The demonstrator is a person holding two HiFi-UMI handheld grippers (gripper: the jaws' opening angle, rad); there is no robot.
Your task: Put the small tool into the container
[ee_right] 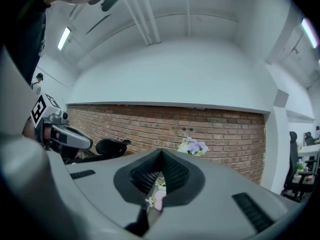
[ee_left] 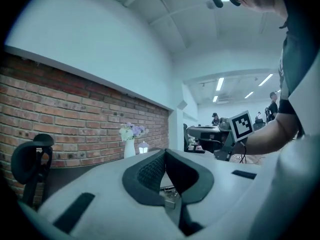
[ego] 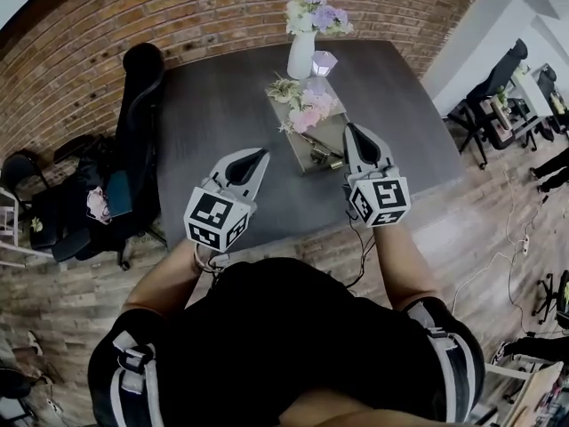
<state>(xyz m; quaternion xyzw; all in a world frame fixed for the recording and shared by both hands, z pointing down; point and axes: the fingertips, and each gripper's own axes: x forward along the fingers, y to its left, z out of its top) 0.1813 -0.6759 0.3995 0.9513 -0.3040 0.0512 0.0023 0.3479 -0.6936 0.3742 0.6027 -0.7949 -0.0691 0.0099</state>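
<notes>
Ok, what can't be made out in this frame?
Head view: the metal pieces on the tray are too small to identify.
Gripper views: the left gripper and right gripper bodies hide nearly all of the tray.
Head view: the things on the chair are dark and too small.

1. The head view looks from above the person, steeply down. The desk lies at 12 o'clock, with the brick wall past it.
2. The left gripper view rides on the left hand-held gripper. It looks low across the desk at the wall. The right hand-held gripper shows at 3 o'clock.
3. The right gripper view faces the wall too. The left hand-held gripper shows at 9 o'clock.
4. All three views share the wall and the vase of flowers.
</notes>
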